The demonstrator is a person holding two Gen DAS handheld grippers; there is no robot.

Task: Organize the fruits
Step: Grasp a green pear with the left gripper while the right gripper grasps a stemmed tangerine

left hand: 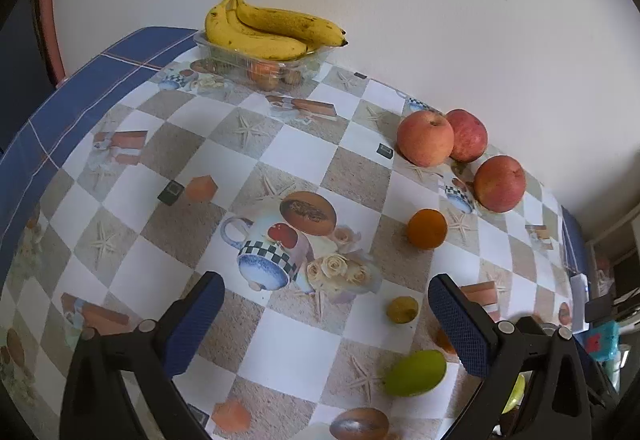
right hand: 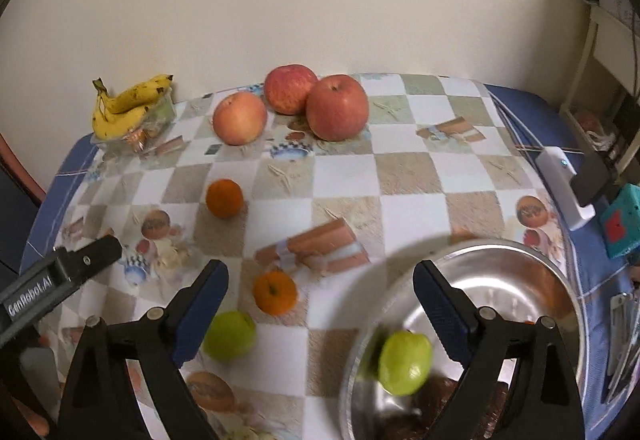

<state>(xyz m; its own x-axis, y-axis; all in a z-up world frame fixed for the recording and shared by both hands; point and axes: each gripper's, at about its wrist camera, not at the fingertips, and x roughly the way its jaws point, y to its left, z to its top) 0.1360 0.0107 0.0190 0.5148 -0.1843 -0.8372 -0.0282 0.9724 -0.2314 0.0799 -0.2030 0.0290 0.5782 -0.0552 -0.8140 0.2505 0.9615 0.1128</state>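
I'm loading the steel bowl [right hand: 560,280]; my right gripper [right hand: 320,310] (spread, empty) should next straddle the green fruit [right hand: 229,336].

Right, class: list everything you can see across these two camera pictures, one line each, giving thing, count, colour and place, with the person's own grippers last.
Red-pink apples: three, clustered at the table's far edge by the wall.
Yellow banana bunch: one, on the clear plastic tray at the far corner.
Small orange citrus fruits: two, mid-table, apart.
Green round fruits: two; one on the cloth, one in the bowl.
Small yellow-brown fruit: one, on the cloth.
Shiny steel bowl: one, silver, near right.
Checked printed tablecloth: one, white, beige and blue.
Left gripper: black, blue pads, open, empty.
Right gripper: the same, open, empty.
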